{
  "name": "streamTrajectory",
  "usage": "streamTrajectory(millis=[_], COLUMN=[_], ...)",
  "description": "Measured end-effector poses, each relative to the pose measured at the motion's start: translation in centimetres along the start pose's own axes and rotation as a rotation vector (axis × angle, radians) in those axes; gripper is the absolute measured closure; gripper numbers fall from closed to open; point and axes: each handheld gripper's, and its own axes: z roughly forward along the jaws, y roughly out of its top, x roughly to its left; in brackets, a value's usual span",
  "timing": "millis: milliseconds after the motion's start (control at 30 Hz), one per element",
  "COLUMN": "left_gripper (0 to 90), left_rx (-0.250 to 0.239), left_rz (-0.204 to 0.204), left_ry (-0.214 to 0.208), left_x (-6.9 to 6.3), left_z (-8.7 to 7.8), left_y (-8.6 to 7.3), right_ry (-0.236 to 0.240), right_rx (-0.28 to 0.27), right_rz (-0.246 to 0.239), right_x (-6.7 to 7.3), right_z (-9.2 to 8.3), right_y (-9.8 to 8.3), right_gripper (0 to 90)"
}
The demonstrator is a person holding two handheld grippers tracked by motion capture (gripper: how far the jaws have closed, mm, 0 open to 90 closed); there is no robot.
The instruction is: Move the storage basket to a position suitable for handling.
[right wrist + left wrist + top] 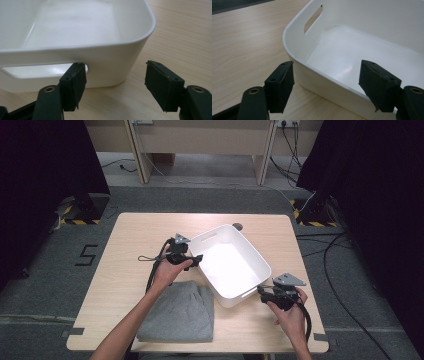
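We set left gripper [325, 85] astride bin [250, 251] rim, right gripper [115, 86] near handle; both open; clamp evenly.

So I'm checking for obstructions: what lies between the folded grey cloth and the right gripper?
In the high view, the near corner of the white bin juts between the grey cloth and the right gripper; otherwise bare tabletop.

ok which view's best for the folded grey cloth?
The high view: the grey cloth lies whole on the table, at the near edge, left of the white bin, under the person's left forearm. The left and right gripper views look along their jaws at the bin and the tabletop, not the cloth.
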Motion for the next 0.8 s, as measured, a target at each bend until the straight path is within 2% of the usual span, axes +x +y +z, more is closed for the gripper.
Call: streamTrajectory(millis=[200,233,400,467,533,633,733,767,800], left_gripper=[21.0,19.9,13.9,14.2,14.4,14.6,19.4,19.4,25.8], left_rx=[0.022,0.02,0.005,-0.007,-0.013,-0.013,-0.008,-0.01,-0.009], left_rz=[-0.03,-0.035,-0.069,-0.102,-0.115,-0.107,-0.107,-0.098,-0.09], left_ry=[0.001,0.006,0.015,-0.001,-0.005,0.003,0.003,0.014,0.022], left_x=[0.3,0.3,0.6,1.1,1.5,1.9,2.4,2.8,3.0], left_z=[-0.2,-0.3,-0.8,-1.0,-1.2,-1.5,-1.5,-1.4,-1.4], left_y=[-0.2,-0.3,-1.0,-1.4,-1.5,-1.5,-1.3,-1.1,-0.9], right_ry=[-0.008,-0.007,0.005,0.024,0.023,0.036,0.033,0.036,0.047], right_rx=[-0.006,-0.005,-0.001,0.007,0.009,0.008,0.013,0.013,0.016], right_rz=[0.008,0.017,-0.003,-0.001,-0.007,-0.014,-0.018,-0.019,-0.024], right_x=[-1.1,-1.3,-2.2,-2.7,-2.9,-3.2,-3.5,-3.6,-3.9], right_z=[1.0,1.3,2.6,3.0,3.4,4.1,4.7,4.9,5.2], right_y=[0.6,0.8,1.8,2.2,2.5,3.0,3.5,3.7,3.9], right_gripper=[34.4,34.3,33.6,32.6,32.7,33.0,33.6,33.7,33.4])
